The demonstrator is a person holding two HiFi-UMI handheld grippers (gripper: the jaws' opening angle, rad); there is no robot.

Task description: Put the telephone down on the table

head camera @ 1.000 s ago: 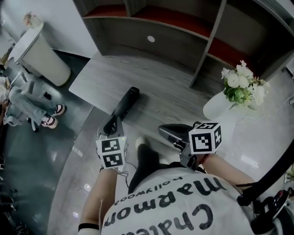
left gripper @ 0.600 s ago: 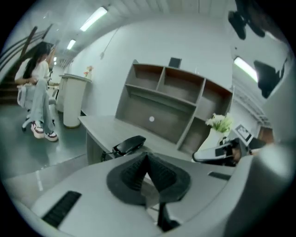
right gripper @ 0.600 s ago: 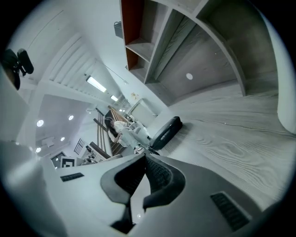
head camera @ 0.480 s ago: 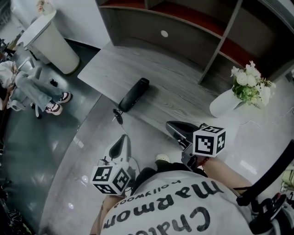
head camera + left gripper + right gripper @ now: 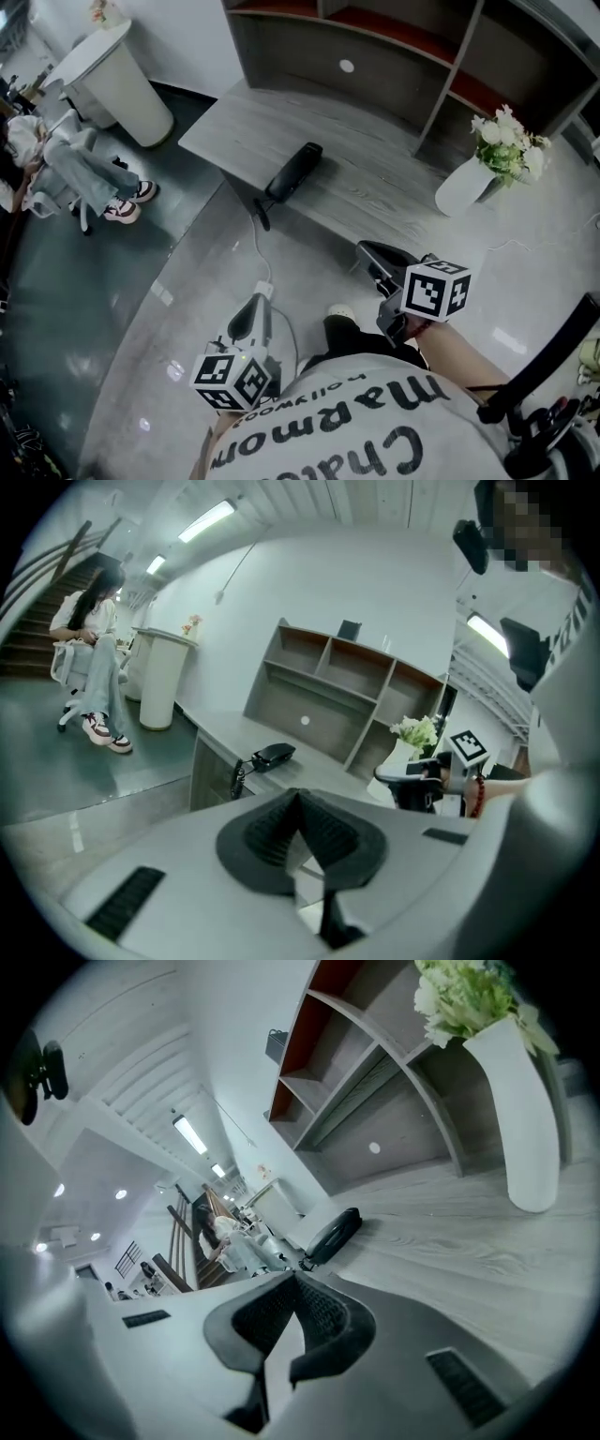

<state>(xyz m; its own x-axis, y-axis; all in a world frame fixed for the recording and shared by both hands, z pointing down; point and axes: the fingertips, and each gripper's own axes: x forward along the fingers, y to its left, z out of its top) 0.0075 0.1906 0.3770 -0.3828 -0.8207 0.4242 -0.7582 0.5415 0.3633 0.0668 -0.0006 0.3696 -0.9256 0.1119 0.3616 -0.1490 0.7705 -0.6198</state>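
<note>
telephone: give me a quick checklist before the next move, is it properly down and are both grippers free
1. Telephone lies flat on the table: ok.
2. Left gripper is shut with nothing between its jaws, apart from the telephone: ok.
3. Right gripper is shut, empty and off the table: ok.
4. Telephone's whole body is on the table: ok, though its lower end is near the front edge.
5. Cord is kept on the table: not ok, it hangs over the edge.
6. Vase of flowers stands apart from the telephone: ok.
</note>
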